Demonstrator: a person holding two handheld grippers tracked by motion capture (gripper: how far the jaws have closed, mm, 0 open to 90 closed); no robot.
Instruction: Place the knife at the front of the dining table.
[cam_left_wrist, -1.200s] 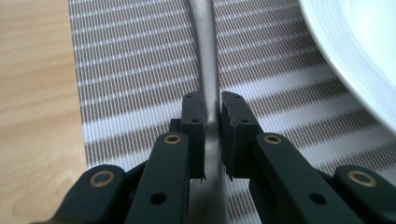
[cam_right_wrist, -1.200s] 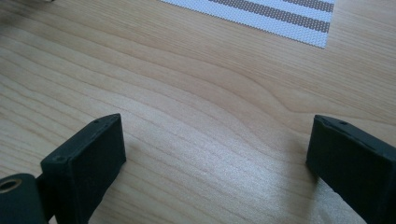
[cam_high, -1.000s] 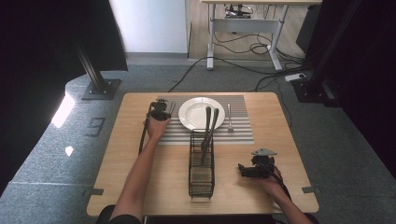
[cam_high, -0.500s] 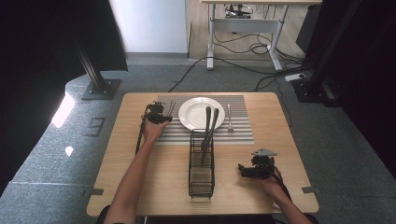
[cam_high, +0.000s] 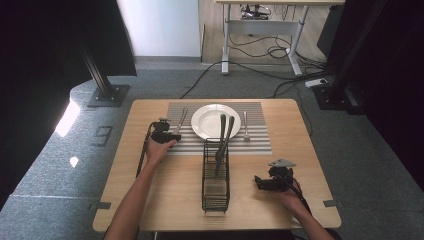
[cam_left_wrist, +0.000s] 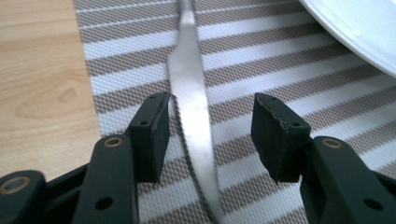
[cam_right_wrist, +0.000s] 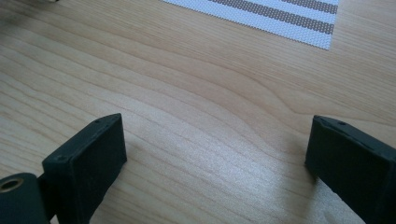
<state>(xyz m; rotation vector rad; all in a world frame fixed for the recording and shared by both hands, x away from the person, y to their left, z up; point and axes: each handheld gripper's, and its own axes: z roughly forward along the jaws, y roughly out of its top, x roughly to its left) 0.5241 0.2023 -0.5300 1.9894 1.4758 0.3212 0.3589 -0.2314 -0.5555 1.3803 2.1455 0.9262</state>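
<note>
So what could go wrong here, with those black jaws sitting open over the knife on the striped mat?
The knife lies flat on the placemat, so the left gripper might close and skid over the thin blade instead of lifting it. The blade sits nearer one jaw than the other, so it may twist when squeezed. The plate is close by, and a swinging knife could hit it.

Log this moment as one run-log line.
left gripper: open, jaws straddling knife on placemat | right gripper: open over bare table | plate: centred on placemat
</note>
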